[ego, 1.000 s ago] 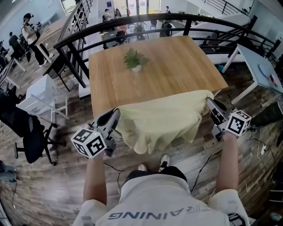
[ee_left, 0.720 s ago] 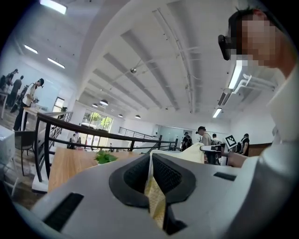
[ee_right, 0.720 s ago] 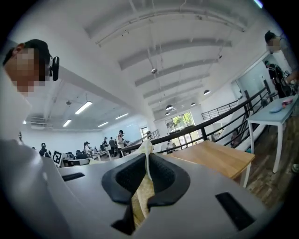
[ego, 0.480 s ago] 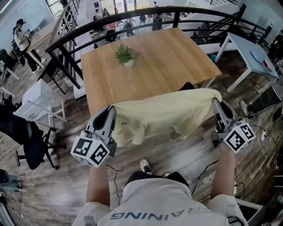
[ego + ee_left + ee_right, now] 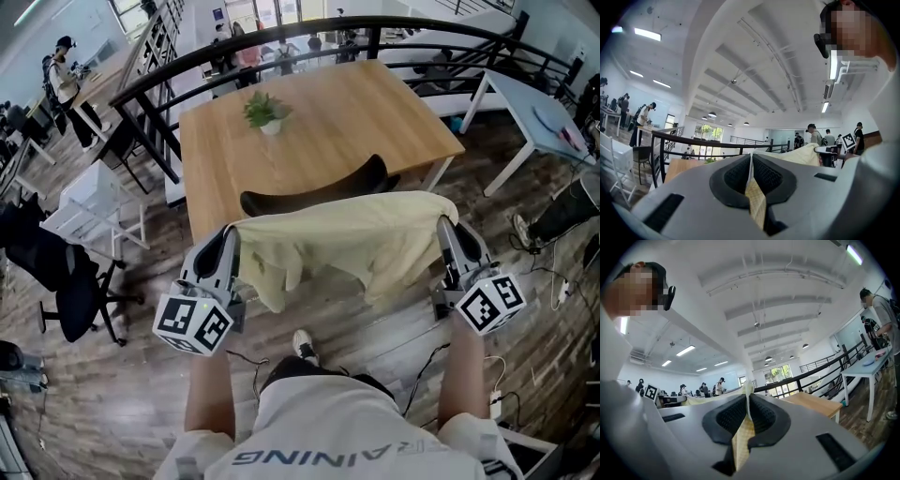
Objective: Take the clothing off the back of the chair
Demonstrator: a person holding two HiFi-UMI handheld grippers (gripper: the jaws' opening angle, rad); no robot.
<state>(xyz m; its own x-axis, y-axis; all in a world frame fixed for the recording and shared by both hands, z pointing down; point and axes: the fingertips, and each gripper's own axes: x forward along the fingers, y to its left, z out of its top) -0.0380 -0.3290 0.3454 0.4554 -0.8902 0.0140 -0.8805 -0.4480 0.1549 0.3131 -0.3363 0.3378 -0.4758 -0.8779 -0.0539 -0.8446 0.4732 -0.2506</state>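
Change: We have drawn the pale yellow garment (image 5: 347,239) up and back toward ourselves. A second ago it covered the chair. Now the black chair back (image 5: 319,192) shows bare between the cloth and the wooden table (image 5: 375,103).
Left gripper (image 5: 228,236): The jaws are pressed together on a fold at the garment's left end. In the left gripper view a strip of yellow cloth runs straight up between the pads.
Right gripper (image 5: 443,227): This one is likewise clamped on the right end, with cloth caught between its pads in the right gripper view.
Why two grips: Holding both ends keeps the top edge spread, so the cloth comes off the back in one piece instead of dragging or snagging.
Garment: It hangs between the grippers on our side of the chair, its lower part sagging free. From the head view it looks clear of the chair back, though we cannot rule out contact underneath.
Chair: It stays tucked at the table's near edge.
Potted plant (image 5: 265,114): It stands far across the table, well apart from the cloth.
Progress: We judge the removal all but done. What remains is carrying the garment away.
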